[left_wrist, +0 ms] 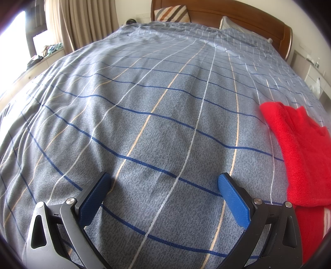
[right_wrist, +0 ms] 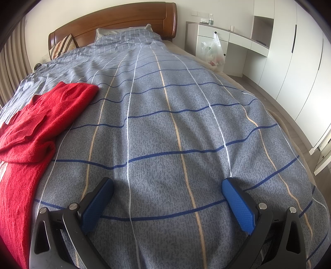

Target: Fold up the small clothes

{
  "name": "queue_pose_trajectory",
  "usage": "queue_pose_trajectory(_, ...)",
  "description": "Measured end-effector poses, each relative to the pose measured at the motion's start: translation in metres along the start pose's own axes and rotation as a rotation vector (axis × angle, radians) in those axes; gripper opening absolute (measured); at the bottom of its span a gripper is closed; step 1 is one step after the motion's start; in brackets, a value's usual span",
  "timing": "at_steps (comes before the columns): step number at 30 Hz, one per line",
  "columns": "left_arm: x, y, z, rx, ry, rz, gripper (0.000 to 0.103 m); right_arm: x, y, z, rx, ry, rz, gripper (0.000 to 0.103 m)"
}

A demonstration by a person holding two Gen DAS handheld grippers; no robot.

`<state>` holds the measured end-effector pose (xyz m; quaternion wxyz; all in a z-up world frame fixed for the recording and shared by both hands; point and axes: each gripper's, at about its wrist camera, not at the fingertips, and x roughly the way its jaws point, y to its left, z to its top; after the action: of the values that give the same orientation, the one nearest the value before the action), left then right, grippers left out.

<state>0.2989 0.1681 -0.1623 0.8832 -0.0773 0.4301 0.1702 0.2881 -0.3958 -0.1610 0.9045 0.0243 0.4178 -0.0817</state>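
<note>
Grey checked bedspread (right_wrist: 165, 128), wooden headboard (right_wrist: 115, 22), possibly wardrobes (right_wrist: 289, 62).

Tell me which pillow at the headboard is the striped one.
The striped pillow leans upright against the wooden headboard on the curtain side; the plain grey pillow lies on the cupboard side, partly under the checked cover.

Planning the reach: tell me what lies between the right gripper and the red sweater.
Only bare checked bedspread separates the right gripper from the red sweater, seen in the right wrist view.
</note>
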Motion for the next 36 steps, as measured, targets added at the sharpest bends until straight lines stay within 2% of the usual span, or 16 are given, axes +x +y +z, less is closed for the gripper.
queue_pose_trajectory(36,0.0004,-0.0003,-0.0001,-0.001,0.0,0.0,0.103,0.0006,-0.0008,-0.0003,-0.012,-0.002,-0.01,0.103)
